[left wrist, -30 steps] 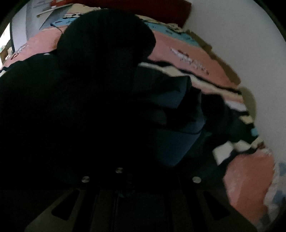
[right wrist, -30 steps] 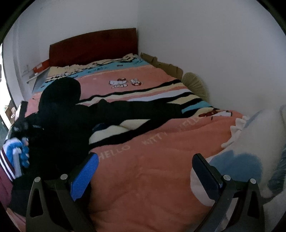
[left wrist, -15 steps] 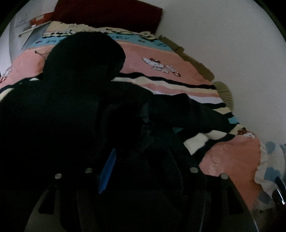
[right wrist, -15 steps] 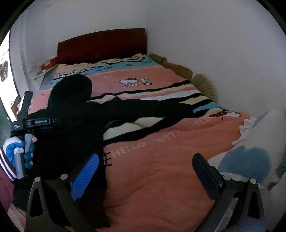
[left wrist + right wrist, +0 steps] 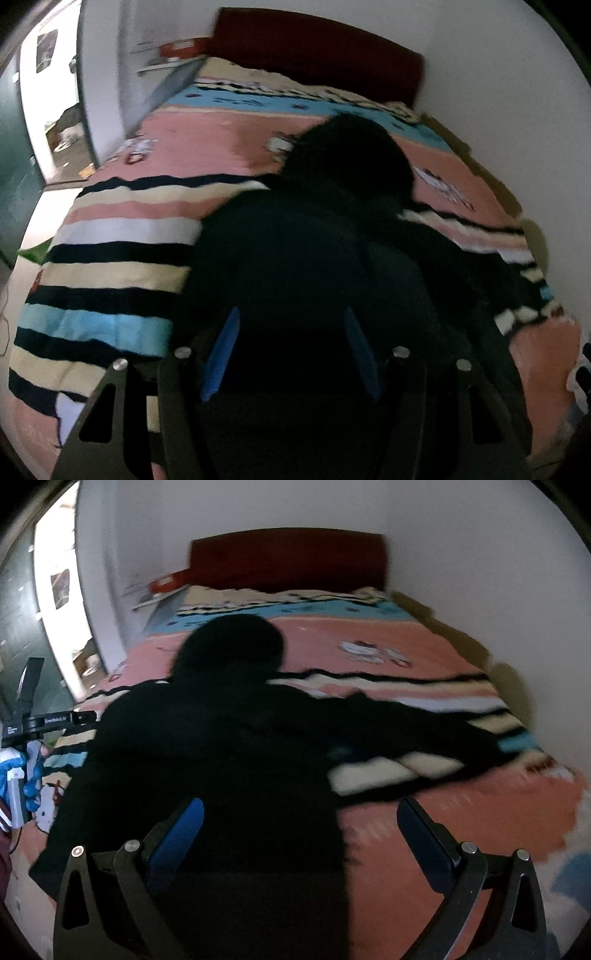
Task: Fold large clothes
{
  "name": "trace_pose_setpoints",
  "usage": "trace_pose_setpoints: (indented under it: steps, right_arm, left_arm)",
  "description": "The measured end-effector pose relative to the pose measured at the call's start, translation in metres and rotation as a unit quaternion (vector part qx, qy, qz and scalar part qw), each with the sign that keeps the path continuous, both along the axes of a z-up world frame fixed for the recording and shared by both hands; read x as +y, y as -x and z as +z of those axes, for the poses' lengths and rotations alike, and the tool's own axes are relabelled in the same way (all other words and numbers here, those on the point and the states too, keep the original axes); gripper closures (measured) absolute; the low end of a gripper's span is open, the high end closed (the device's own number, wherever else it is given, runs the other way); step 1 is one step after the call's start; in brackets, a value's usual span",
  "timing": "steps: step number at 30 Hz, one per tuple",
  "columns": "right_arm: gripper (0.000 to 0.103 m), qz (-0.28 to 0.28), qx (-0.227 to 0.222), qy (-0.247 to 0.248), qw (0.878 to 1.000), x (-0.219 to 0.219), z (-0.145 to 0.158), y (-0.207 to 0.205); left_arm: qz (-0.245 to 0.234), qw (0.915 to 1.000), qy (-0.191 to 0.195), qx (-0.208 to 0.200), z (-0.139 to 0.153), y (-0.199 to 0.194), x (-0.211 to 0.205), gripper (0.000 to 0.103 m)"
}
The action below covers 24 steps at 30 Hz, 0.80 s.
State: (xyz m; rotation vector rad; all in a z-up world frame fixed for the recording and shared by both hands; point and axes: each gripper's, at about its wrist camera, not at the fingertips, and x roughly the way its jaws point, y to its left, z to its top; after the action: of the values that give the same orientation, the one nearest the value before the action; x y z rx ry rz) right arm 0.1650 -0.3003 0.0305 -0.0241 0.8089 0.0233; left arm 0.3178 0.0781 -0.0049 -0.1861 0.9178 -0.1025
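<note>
Black hoodie (image 5: 229,746) lies spread on striped blanket (image 5: 424,834).

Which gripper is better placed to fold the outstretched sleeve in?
Right, probably. The right gripper is open on the sleeve's side of the hoodie; the left gripper hovers over the body.

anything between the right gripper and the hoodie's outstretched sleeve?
Nothing visible. The right gripper is open above the black hoodie hem; the outstretched sleeve lies flat across the striped blanket toward the wall side, with only bare blanket between. The left gripper is open over the body.
</note>
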Motion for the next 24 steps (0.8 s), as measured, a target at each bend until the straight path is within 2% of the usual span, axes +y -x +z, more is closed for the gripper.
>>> trace_pose_setpoints:
  steps: [5, 10, 15, 16, 20, 22, 24]
  right_arm:
    - [0.001, 0.044, -0.013, -0.004, 0.999, 0.053, 0.002, -0.058]
    - [0.001, 0.054, 0.000, 0.007, 0.998, 0.093, -0.024, -0.119]
    - [0.001, 0.044, 0.037, 0.017, 0.998, 0.103, -0.076, -0.167]
    - [0.001, 0.041, 0.049, 0.018, 0.998, 0.099, -0.088, -0.174]
    - [0.001, 0.024, 0.127, 0.019, 0.991, 0.091, -0.152, -0.195]
    - [0.001, 0.013, 0.160, -0.015, 0.987, 0.083, -0.180, -0.199]
    - [0.001, 0.004, 0.164, -0.041, 0.986, 0.076, -0.187, -0.200]
  left_arm:
    - [0.000, 1.0000, 0.000, -0.006, -0.012, -0.025, 0.016, 0.046]
    - [-0.017, 0.9997, -0.017, -0.006, -0.045, -0.058, -0.005, 0.046]
    - [-0.027, 0.9990, -0.034, 0.012, -0.093, -0.076, -0.020, 0.045]
    - [-0.031, 0.9987, -0.038, 0.016, -0.105, -0.076, -0.023, 0.042]
    - [-0.037, 0.9978, -0.053, 0.011, -0.124, -0.072, -0.031, 0.038]
    - [-0.036, 0.9975, -0.060, 0.011, -0.127, -0.073, -0.033, 0.037]
    - [-0.033, 0.9968, -0.071, 0.014, -0.130, -0.073, -0.035, 0.036]
